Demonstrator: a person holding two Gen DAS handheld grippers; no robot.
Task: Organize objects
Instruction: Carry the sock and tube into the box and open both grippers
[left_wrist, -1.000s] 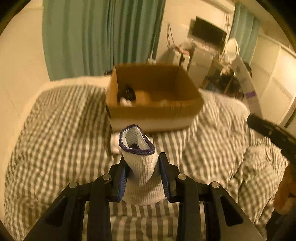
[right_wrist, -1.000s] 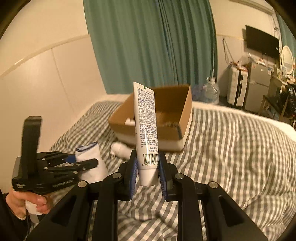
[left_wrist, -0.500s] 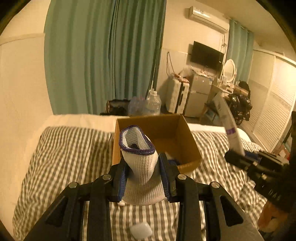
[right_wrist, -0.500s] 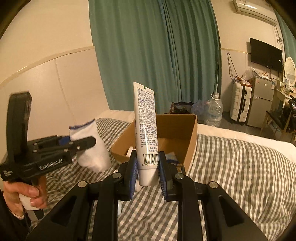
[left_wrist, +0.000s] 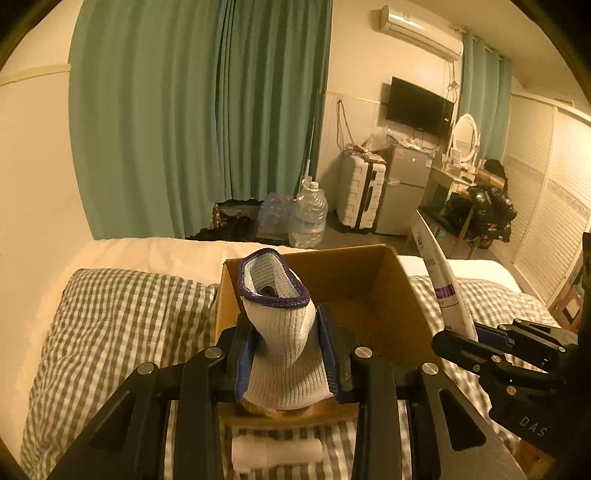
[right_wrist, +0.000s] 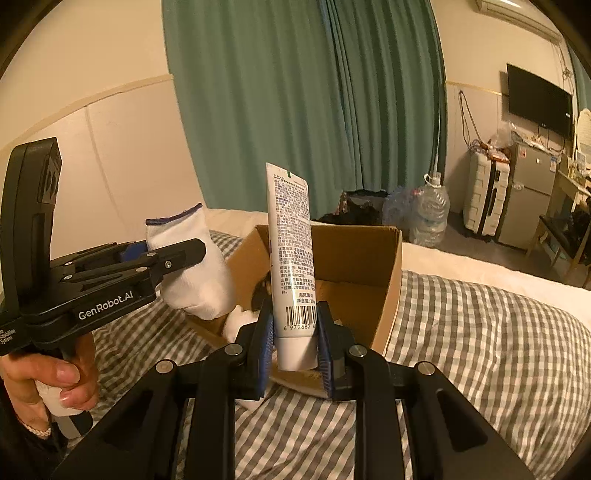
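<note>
My left gripper (left_wrist: 286, 347) is shut on a white sock with a purple cuff (left_wrist: 280, 332) and holds it upright over the near edge of an open cardboard box (left_wrist: 373, 280) on the bed. The sock also shows in the right wrist view (right_wrist: 195, 273). My right gripper (right_wrist: 293, 343) is shut on a white tube with a barcode (right_wrist: 291, 258), upright in front of the box (right_wrist: 369, 266). The tube also shows in the left wrist view (left_wrist: 443, 288), at the box's right side. Small items lie inside the box, partly hidden.
The bed has a grey checked cover (right_wrist: 480, 332). A white rolled item (left_wrist: 277, 450) lies on it just before the box. Beyond the bed stand green curtains (left_wrist: 207, 110), water jugs (left_wrist: 306, 218), a suitcase (left_wrist: 360, 195) and a small fridge (left_wrist: 402, 188).
Both grippers have moved forward and closer to the box, still holding the sock and the tube. The sock now hangs over the box's near edge.
</note>
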